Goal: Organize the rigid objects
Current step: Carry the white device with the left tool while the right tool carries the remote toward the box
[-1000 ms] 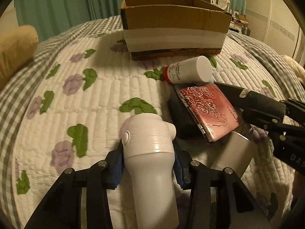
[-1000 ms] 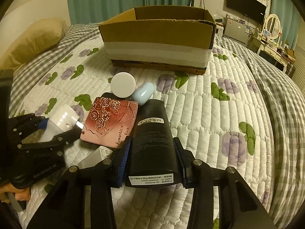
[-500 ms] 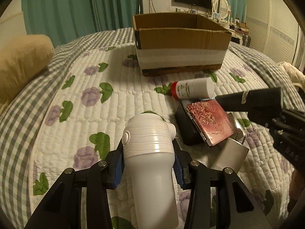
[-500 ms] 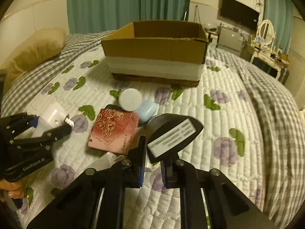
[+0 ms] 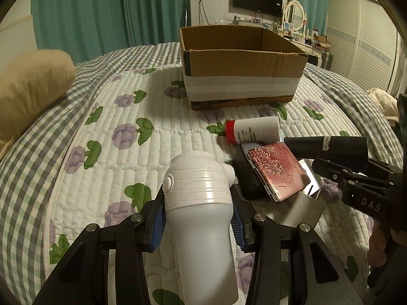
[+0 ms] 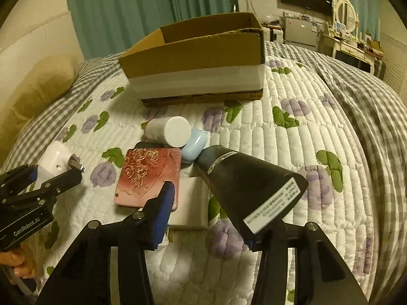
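My left gripper (image 5: 197,219) is shut on a white plastic bottle (image 5: 201,203), held above the quilt. It also shows at the left of the right wrist view (image 6: 48,175). My right gripper (image 6: 211,216) has its jaws wide apart; a black tube (image 6: 244,188) leans tilted against the right finger, away from the left pad (image 6: 162,211). I cannot tell whether the tube is gripped. The tube also shows in the left wrist view (image 5: 328,146). An open cardboard box (image 5: 239,63) with white tape stands beyond both grippers.
On the flowered quilt (image 5: 127,132) lie a red rose-patterned case (image 6: 147,175), a white red-capped bottle (image 5: 254,129), a pale blue case (image 6: 194,145), a black box (image 5: 245,175) and a silver-white flat box (image 6: 189,203). A tan pillow (image 5: 28,89) is at far left.
Both grippers have lifted from the quilt. The black tube was clamped flat between the right fingers; now it has swung over to the right and the jaws stand wider apart.
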